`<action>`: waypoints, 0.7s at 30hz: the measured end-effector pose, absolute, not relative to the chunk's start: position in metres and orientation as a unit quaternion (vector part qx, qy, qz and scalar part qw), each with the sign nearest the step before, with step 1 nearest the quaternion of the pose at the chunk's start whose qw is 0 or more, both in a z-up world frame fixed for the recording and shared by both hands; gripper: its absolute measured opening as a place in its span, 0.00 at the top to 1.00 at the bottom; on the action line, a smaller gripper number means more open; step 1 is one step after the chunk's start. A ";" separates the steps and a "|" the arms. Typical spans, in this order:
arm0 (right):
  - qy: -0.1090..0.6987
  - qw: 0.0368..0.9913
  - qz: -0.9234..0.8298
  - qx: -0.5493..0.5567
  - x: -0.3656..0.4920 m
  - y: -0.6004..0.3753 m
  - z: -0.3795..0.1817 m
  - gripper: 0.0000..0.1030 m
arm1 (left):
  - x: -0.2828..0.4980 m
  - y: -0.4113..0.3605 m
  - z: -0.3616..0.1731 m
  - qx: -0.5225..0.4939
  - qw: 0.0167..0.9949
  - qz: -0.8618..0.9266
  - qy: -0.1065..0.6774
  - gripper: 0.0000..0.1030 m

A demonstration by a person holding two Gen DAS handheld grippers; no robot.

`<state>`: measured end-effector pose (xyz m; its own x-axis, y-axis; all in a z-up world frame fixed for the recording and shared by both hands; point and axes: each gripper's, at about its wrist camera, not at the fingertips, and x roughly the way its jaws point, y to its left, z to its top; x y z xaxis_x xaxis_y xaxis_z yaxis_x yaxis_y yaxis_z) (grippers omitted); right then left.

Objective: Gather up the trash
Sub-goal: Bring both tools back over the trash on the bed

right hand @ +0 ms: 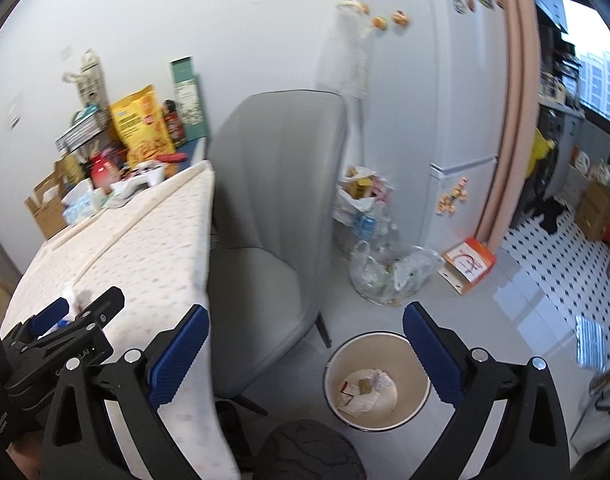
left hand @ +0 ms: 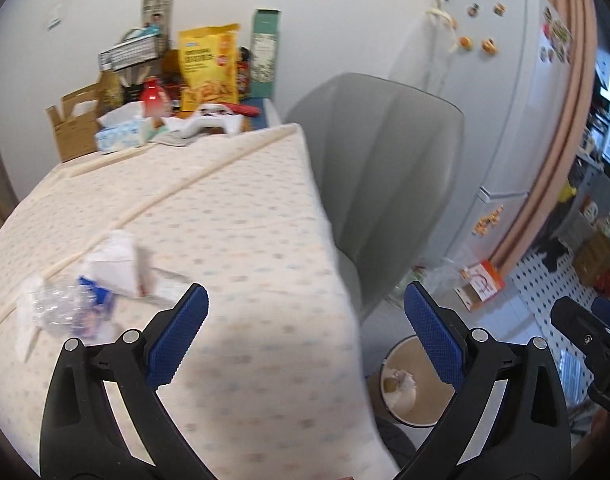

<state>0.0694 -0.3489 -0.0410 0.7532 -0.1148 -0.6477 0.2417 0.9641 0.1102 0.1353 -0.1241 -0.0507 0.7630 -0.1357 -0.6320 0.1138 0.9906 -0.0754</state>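
both claws, the left gripper [left hand: 305,322] and right gripper [right hand: 305,340], gape wide and empty; crumpled trash [left hand: 85,292] on the table [left hand: 241,240] could slip from a pinch and miss the floor bin [right hand: 377,384].

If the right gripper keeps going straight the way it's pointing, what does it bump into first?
Probably the floor beside the trash bin, near the grey chair. The right gripper is open and empty. Depth is hard to judge.
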 end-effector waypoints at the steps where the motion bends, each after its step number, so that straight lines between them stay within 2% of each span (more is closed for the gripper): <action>1: 0.338 0.933 -0.090 0.089 0.070 -0.340 -0.039 0.07 | 0.133 -0.116 -0.049 -0.020 0.940 -0.062 0.336 0.06; 21: 0.346 0.938 0.014 0.022 0.077 -0.196 -0.034 0.07 | 0.099 0.035 -0.048 -0.077 0.944 0.041 0.318 0.06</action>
<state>0.0768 -0.1964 -0.0335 0.7599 0.0418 -0.6487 -0.0116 0.9986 0.0508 0.0987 0.0345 -0.0481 0.7941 0.0273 -0.6072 -0.1258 0.9847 -0.1202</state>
